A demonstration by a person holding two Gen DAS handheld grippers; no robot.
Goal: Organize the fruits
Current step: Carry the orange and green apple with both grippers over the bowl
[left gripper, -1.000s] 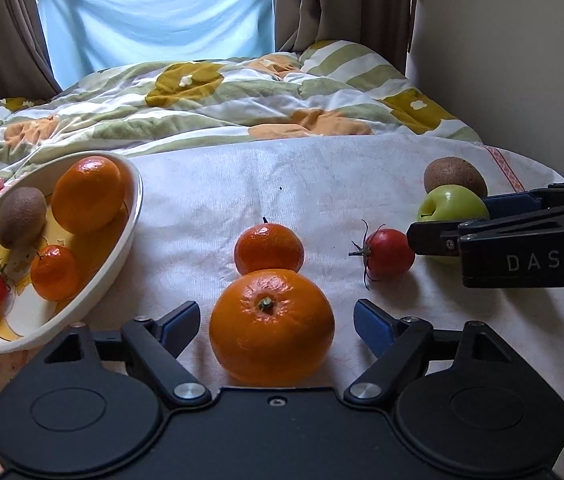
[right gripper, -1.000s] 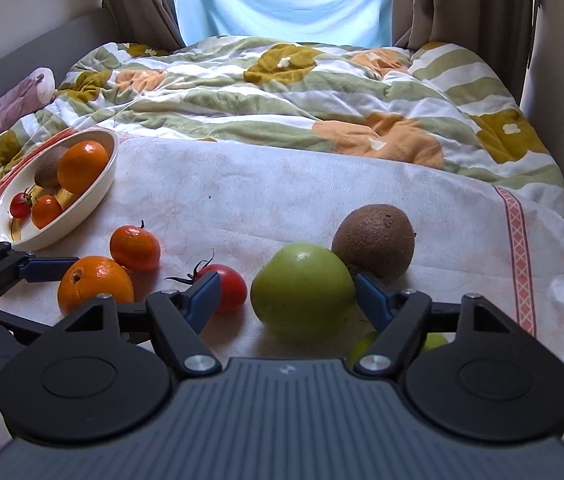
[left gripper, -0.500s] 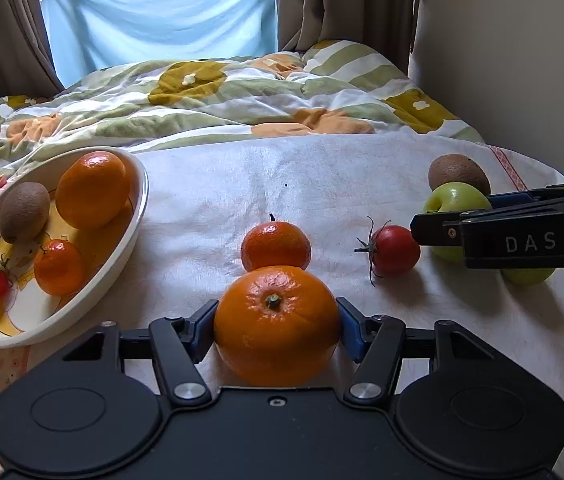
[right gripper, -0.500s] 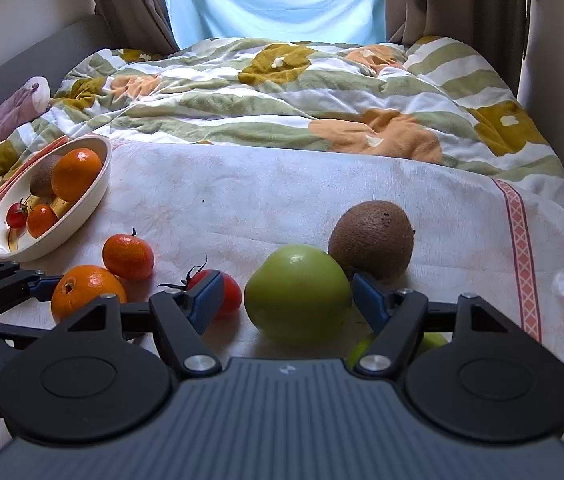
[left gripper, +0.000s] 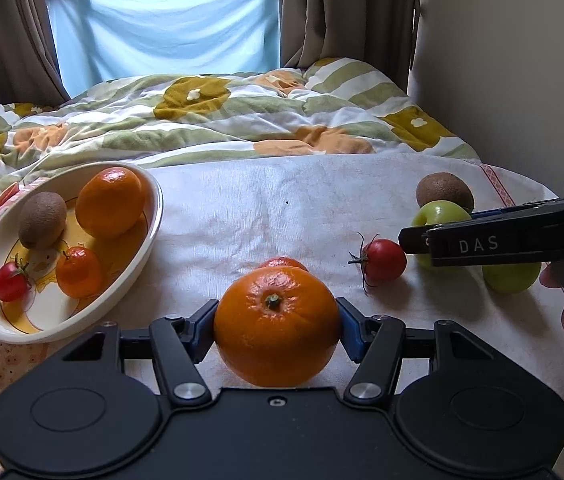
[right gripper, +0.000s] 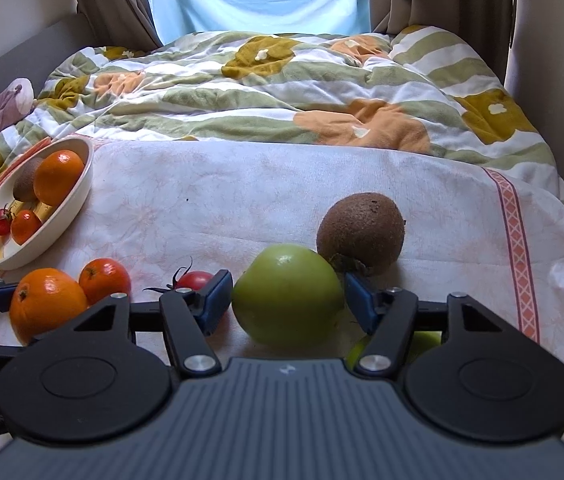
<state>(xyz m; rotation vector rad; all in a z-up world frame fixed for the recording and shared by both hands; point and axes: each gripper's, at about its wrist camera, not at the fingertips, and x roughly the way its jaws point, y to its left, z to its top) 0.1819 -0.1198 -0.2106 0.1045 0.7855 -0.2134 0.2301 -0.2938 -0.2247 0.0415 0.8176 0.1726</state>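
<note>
Left gripper (left gripper: 277,326), angled down at the cloth (left gripper: 262,208), clamps the orange (left gripper: 276,330) by its sides, stem end (left gripper: 272,301) up and toward the bowl's (left gripper: 144,250) side. Right gripper (right gripper: 287,300), pitched down likewise, is closing around the green apple (right gripper: 288,294), left pad (right gripper: 215,296) touching, right pad (right gripper: 358,300) just beside; the kiwi (right gripper: 362,232) lies behind, long axis crosswise.

Both of your cameras sit just behind their fingers, angled down across the white cloth (left gripper: 282,208) toward the window. Each sees close fruit; both share the bowl (right gripper: 78,204), the orange (left gripper: 276,328) and the tomato (right gripper: 196,280).
</note>
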